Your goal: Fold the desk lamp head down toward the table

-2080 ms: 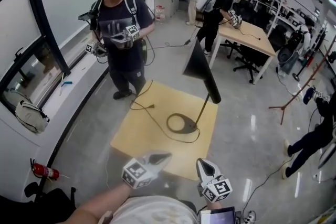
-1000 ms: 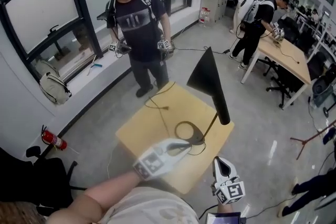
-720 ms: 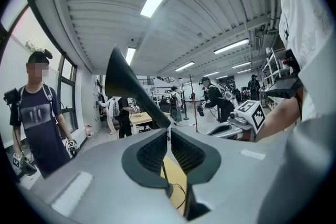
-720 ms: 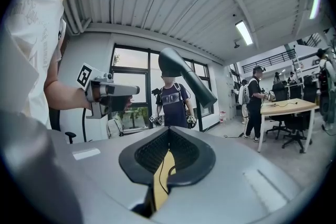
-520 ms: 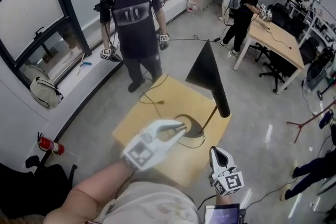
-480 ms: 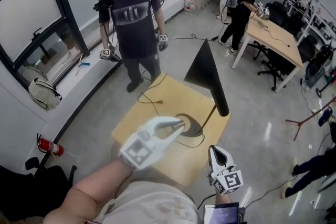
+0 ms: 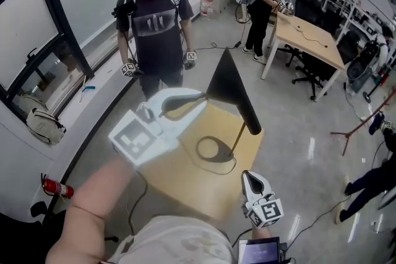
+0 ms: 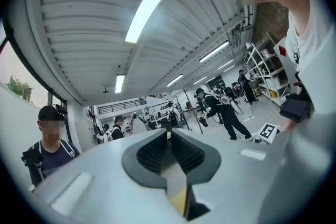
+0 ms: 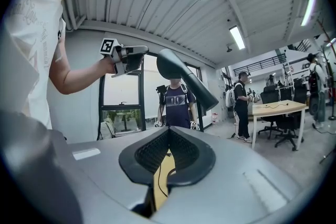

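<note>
While bare tabletop (image 7: 185, 182) is left round its base (image 7: 219, 157), the lamp head (image 7: 230, 86) is seen slanted, raised end beside the left gripper (image 7: 201, 94), jaws just loosened yet tip-to-tip and empty, the right gripper (image 7: 250, 175) likewise closed on nothing.

The lamp shade (image 7: 230, 85) is matt black, its thin stem (image 7: 239, 135) brass-like metal. The bench (image 7: 185, 179) looks pale smooth wood; the floor (image 7: 297, 151) is glossy grey. The left tool (image 7: 199, 96) and right tool (image 7: 250, 174) are smooth pale plastic, their pads (image 8: 152, 153) ribbed black.

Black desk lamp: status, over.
Left gripper near shut, just cracked open, empty, beside black conical lamp head. Right gripper shut, empty, low. Head unfolded; nothing obstructing.
</note>
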A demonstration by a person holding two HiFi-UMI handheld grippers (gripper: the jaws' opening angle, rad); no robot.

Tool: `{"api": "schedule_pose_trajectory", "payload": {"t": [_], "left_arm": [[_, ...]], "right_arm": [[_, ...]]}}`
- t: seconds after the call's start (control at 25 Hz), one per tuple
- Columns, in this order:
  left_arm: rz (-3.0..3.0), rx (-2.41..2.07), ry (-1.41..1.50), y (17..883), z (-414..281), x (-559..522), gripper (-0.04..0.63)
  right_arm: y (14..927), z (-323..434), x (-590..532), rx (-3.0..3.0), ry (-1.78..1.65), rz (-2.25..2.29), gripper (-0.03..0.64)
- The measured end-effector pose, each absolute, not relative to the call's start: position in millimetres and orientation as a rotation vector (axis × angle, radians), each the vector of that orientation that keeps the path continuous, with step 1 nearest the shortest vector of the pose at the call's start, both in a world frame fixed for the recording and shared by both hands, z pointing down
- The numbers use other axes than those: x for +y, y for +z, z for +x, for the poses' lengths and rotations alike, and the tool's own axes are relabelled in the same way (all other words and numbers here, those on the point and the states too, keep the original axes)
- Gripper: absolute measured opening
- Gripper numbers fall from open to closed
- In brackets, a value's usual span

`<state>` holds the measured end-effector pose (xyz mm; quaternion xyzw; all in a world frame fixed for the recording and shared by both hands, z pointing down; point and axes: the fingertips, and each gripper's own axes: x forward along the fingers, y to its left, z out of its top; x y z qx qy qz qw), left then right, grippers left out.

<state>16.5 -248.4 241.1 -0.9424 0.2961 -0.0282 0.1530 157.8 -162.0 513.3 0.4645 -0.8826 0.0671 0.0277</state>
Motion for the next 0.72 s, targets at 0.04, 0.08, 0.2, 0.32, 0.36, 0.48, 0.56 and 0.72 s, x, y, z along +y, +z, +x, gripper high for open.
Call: {"api": "schedule_pose_trajectory", "payload": {"t": [0.04, 0.08, 0.2, 0.32, 0.36, 0.48, 0.56, 0.72], "left_arm": [[-2.699, 0.848, -0.093, 236, 17, -253, 0.023], [-2.694, 0.847, -0.108, 231, 17, -257, 0.024], [-2.659, 0.824, -0.166, 217, 21, -267, 0.034], [-2.557, 0.739, -0.267, 206, 33, -273, 0.052], [-2.509, 0.684, -0.321, 204, 38, -274, 0.063], [-2.391, 0.459, -0.546, 207, 56, -274, 0.069], [-2.326, 0.322, -0.685, 212, 66, -275, 0.069], [-2.213, 0.121, -0.891, 216, 76, -282, 0.071]], "right_arm": [[514, 159, -161, -2.724, 0.21, 1.441, 0.012], [516, 160, -160, -2.724, 0.214, 1.45, 0.012], [517, 165, -158, -2.723, 0.222, 1.472, 0.012], [518, 169, -157, -2.715, 0.219, 1.486, 0.012], [518, 170, -157, -2.713, 0.218, 1.49, 0.012], [518, 173, -157, -2.71, 0.219, 1.497, 0.012], [518, 172, -157, -2.705, 0.214, 1.493, 0.012], [520, 170, -157, -2.713, 0.222, 1.51, 0.012]]}}
